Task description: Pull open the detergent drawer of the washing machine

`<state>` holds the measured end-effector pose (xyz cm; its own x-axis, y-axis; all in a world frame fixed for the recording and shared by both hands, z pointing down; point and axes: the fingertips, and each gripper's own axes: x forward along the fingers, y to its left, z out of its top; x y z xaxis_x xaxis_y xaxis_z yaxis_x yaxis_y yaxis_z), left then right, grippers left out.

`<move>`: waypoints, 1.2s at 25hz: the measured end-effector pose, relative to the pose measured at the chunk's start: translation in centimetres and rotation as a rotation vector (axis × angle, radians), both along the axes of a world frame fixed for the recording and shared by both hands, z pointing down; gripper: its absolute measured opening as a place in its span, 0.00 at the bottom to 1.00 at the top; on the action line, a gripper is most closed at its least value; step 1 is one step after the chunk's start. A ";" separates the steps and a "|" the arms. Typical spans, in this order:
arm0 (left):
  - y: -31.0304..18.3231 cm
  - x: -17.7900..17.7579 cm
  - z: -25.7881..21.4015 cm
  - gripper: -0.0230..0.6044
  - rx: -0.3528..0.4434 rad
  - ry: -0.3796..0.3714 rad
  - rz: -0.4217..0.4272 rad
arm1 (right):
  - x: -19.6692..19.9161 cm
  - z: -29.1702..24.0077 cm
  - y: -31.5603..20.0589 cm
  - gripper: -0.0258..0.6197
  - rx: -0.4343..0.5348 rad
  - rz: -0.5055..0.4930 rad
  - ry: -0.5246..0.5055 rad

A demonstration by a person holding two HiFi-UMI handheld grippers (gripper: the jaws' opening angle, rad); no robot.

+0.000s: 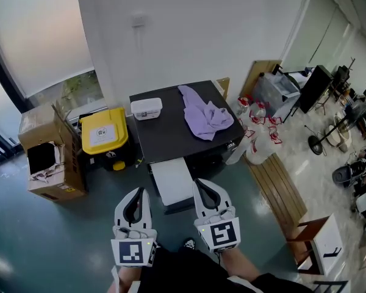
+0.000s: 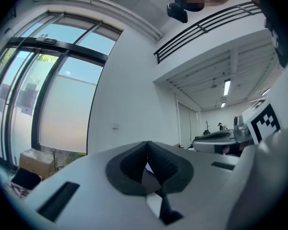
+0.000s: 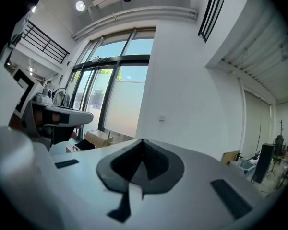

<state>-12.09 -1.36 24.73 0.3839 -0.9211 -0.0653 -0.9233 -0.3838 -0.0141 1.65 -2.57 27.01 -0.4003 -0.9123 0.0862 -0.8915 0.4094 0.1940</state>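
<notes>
The washing machine (image 1: 171, 136) has a black top and stands against the white wall, seen from above in the head view. A white drawer-like panel (image 1: 172, 182) juts out of its front toward me. My left gripper (image 1: 138, 190) and right gripper (image 1: 202, 182) hover side by side in front of that panel, apart from it. Both are shut with nothing between the pads. The left gripper view shows shut jaws (image 2: 147, 143) pointing level at the wall and windows. The right gripper view shows the same of its own jaws (image 3: 142, 141). Neither gripper view shows the machine.
A purple cloth (image 1: 204, 118) and a white box (image 1: 146, 108) lie on the machine's top. A yellow-lidded bin (image 1: 104, 130) and a cardboard box (image 1: 47, 151) stand to its left. Bags and bottles (image 1: 256, 124), wooden planks (image 1: 274, 185) and a chair (image 1: 314, 243) are on the right.
</notes>
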 end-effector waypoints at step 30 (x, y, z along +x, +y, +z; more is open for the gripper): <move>0.1 1.6 -0.2 0.07 -0.003 0.019 0.033 | 1.5 -1.0 0.6 0.05 0.021 0.007 0.003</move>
<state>-10.49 -1.21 24.49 0.4125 -0.9082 -0.0704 -0.9104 -0.4138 0.0042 3.19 -1.94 25.97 -0.3939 -0.9166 0.0684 -0.8936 0.3993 0.2051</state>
